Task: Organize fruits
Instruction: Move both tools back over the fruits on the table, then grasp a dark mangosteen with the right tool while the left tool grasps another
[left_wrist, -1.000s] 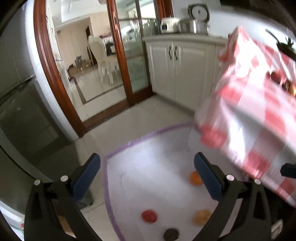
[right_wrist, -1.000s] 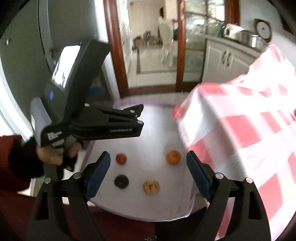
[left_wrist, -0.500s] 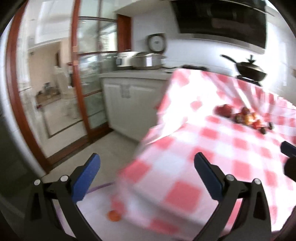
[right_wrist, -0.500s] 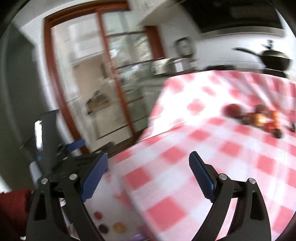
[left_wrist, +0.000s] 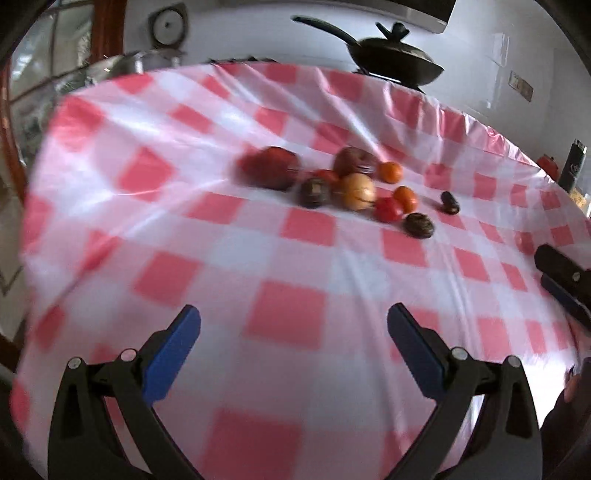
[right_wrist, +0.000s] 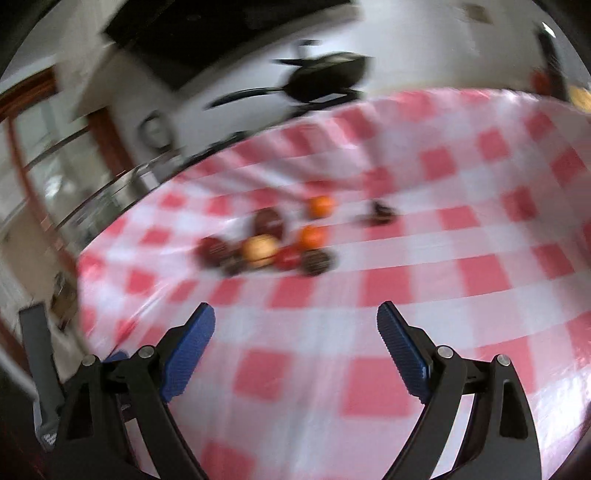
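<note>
Far across the checked desk (left_wrist: 295, 258) lies the cluster of fruits (left_wrist: 354, 188), well apart from the left claw (left_wrist: 293, 332) and right claw (right_wrist: 295, 328), both released, gripping nothing.

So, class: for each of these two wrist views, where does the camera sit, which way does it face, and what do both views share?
Left wrist: sits behind the open left gripper, facing across the checked tablecloth toward the fruit pile and black pan; the right gripper's tip shows at right.
Right wrist: sits behind the open right gripper, facing the same blurred fruit pile from further right.
Shared: tablecloth, fruit, pan.
</note>
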